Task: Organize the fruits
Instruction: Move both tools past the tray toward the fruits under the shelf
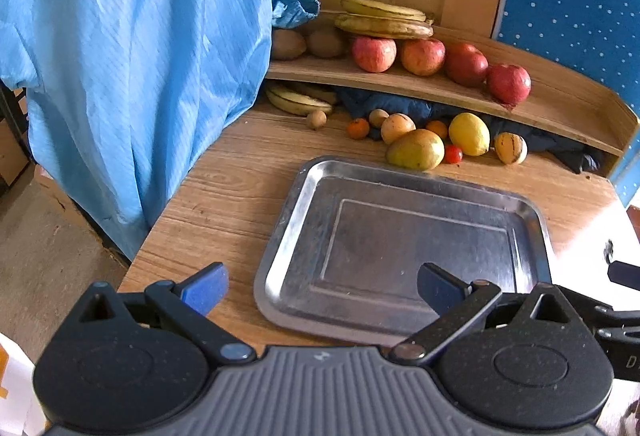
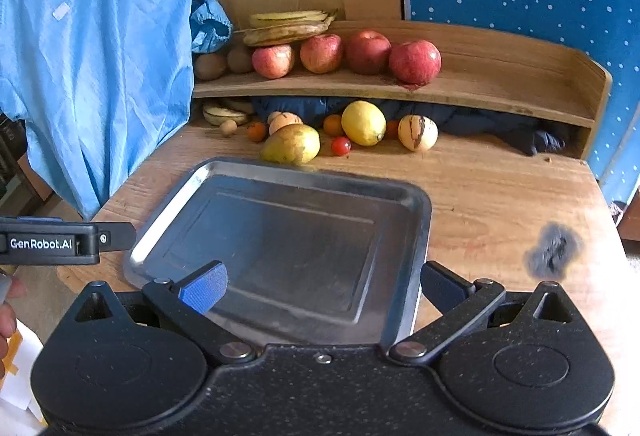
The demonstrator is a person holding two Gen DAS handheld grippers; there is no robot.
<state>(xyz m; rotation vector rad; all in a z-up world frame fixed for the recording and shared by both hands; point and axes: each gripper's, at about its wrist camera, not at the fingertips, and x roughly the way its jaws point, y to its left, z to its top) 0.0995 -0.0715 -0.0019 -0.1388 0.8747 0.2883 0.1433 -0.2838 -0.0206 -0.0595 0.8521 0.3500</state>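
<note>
Left wrist view: the left tool point(image 1: 322, 290) is wide open and holds nothing. It hangs over the near edge of the shiny flat metal tray point(image 1: 280, 236) on the brown wooden table point(image 1: 224, 187). At twelve o'clock a green-yellow mango point(image 1: 416, 149) and a yellow lemon point(image 1: 469, 133) lie just past the tray.

Right wrist view: the right tool point(image 2: 322, 288) is wide open and empty too. Only here a dark smudge point(image 2: 554, 250) shows at three o'clock, and a red apple point(image 2: 415, 61) sits on the curved wooden shelf point(image 2: 500, 91).
</note>
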